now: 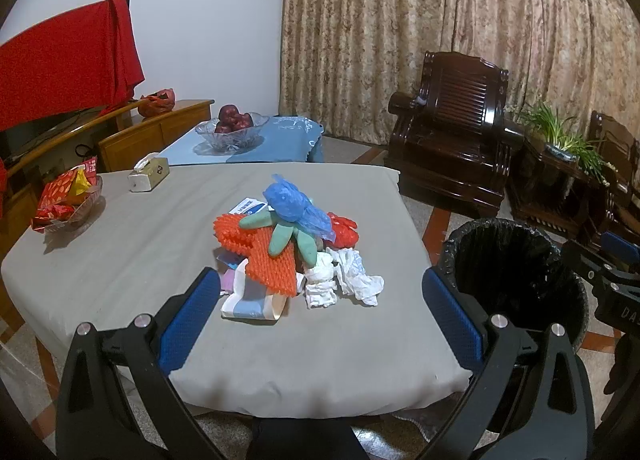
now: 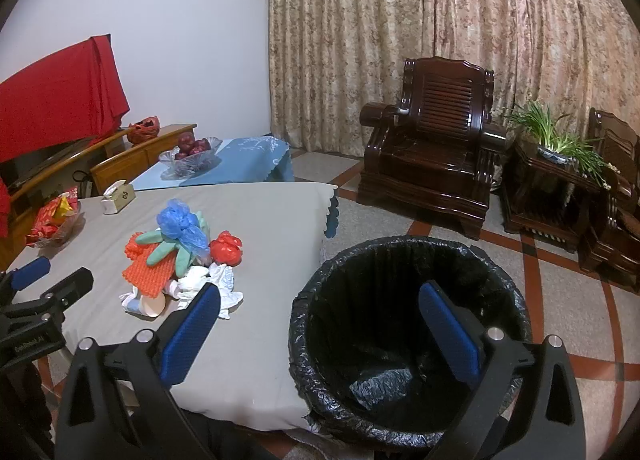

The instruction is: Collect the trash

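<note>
While both claws gape wide with nothing held, the left claw (image 1: 320, 308) faces the trash pile (image 1: 294, 246) mid-surface (image 1: 120, 260); the right claw (image 2: 320, 324) hangs over the bin (image 2: 408, 340) beside the surface edge.

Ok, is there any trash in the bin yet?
No, the bin shows only its black liner; the trash pile sits on the table.

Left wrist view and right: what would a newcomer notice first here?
The bright trash pile in the middle of the grey table: orange foam net, blue bag, green gloves, white tissues. Next, the black-lined bin on the floor at the table's right side, holding no trash that shows. Both hand-held grippers, left and right, are open, holding nothing.
</note>
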The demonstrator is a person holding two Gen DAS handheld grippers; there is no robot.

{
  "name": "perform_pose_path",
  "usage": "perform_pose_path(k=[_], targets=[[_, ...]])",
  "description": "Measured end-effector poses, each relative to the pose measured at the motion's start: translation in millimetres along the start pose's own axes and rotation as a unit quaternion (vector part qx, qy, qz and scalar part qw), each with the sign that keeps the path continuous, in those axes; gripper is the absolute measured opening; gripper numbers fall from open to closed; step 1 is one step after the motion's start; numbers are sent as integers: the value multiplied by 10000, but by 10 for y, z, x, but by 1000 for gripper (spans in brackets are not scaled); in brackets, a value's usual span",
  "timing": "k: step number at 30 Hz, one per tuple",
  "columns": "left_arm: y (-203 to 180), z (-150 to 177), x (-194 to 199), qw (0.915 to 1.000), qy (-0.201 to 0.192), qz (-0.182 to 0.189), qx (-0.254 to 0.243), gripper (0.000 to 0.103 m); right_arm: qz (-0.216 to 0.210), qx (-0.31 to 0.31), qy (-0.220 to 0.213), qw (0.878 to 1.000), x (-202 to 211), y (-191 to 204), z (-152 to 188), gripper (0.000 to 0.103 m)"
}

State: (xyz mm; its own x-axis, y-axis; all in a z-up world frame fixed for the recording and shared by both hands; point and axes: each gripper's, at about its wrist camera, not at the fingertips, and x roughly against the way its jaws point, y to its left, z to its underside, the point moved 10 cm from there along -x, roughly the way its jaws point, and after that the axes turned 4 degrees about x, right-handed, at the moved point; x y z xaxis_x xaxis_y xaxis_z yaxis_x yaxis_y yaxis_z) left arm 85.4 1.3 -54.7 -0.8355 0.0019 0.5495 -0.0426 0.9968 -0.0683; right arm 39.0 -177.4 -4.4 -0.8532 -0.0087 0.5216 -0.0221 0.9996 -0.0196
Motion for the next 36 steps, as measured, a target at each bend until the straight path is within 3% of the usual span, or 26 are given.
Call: perform_pose_path(k=[36], targets=[[-13,6,23,10000,-45,-8,-19,98,4,5,-3,10000,-4,4,8,97]])
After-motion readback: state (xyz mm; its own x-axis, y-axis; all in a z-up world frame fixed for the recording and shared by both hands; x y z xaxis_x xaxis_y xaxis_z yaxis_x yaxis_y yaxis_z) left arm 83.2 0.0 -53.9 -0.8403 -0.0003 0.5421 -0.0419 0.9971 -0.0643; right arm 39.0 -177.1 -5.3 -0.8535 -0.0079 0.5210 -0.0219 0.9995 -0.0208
